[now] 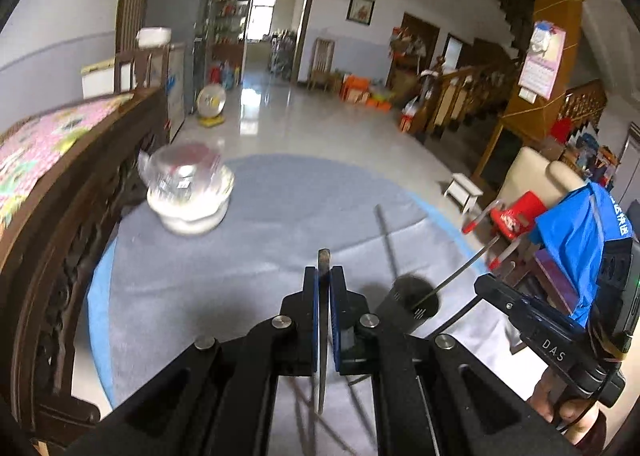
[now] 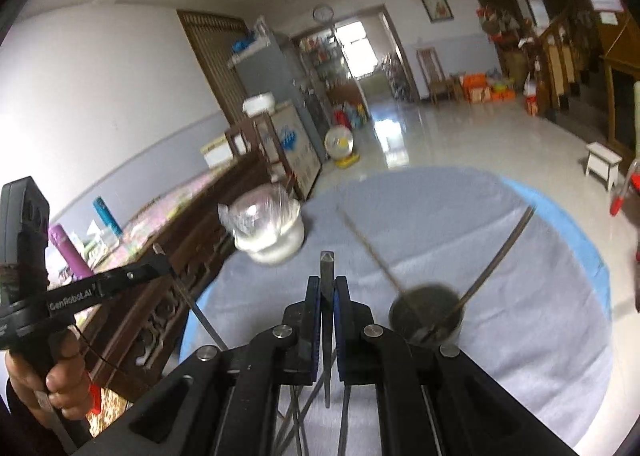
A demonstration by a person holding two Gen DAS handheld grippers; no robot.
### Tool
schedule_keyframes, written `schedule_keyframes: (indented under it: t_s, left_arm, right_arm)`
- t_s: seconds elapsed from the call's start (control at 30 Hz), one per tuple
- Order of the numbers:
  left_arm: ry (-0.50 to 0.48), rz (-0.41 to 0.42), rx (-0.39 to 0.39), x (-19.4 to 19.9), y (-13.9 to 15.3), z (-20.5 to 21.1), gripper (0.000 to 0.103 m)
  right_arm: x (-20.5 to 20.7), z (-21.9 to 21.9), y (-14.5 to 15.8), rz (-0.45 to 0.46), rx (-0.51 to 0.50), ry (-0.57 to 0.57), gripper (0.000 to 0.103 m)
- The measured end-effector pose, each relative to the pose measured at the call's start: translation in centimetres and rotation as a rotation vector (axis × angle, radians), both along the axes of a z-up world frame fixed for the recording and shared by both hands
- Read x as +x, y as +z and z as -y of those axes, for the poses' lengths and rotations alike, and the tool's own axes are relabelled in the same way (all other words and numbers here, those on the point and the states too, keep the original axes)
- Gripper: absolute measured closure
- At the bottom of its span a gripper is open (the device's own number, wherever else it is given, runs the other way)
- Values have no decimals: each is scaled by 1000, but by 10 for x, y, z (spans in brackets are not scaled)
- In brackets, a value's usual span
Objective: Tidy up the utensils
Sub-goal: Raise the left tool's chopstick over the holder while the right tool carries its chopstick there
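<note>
Both grippers — left [image 1: 324, 280], right [image 2: 327, 288] — pinch metal chopsticks [image 1: 323, 336] above a holder [image 2: 428, 312].

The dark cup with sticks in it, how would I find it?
Look at the round table with the grey cloth. Near its front edge, right of the two grippers, stands the dark cup with two thin rods leaning out. The only other container is a white bowl under clear plastic, far left.

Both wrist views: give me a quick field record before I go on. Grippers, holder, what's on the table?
left hand-held gripper: shut on metal chopstick
right hand-held gripper: shut on metal chopstick
dark holder cup: two chopsticks leaning inside
white bowl: far left of the table, plastic-wrapped item on top
table cover: grey with blue rim
</note>
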State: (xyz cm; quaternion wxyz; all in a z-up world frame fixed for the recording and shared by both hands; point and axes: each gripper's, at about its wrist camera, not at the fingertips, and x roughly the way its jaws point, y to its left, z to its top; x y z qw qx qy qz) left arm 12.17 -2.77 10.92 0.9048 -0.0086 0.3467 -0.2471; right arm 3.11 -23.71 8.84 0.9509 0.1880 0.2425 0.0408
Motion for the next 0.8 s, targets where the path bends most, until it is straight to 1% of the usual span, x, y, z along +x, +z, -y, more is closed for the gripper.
schedule_keyframes:
  t_s: [0.2, 0.3, 0.4, 0.47, 0.53, 0.6, 0.7, 0.8]
  left_arm:
    - [-8, 70, -49, 2, 33, 37, 97]
    - [-16, 116, -66, 4, 53, 58, 97]
    - [-27, 148, -95, 6, 64, 76, 97]
    - [-26, 165, -108, 7, 67, 87, 97]
    - [-22, 175, -123, 11, 64, 97, 97]
    - [-26, 167, -140, 15, 58, 104, 97]
    - [-11, 143, -138, 23, 39, 117, 97]
    - [2, 92, -122, 33, 13, 127, 97]
  right_arm:
    - [1, 28, 41, 82, -27, -74, 97]
    - [5, 43, 55, 106, -37, -109, 97]
    - [9, 56, 70, 131, -68, -157, 97]
    - [10, 63, 76, 141, -92, -183, 97]
    - [15, 67, 77, 134, -97, -190, 97]
    - [16, 72, 73, 123, -109, -201, 97]
    - [21, 77, 63, 96, -116, -209, 97]
    - [27, 88, 43, 42, -91, -204, 97]
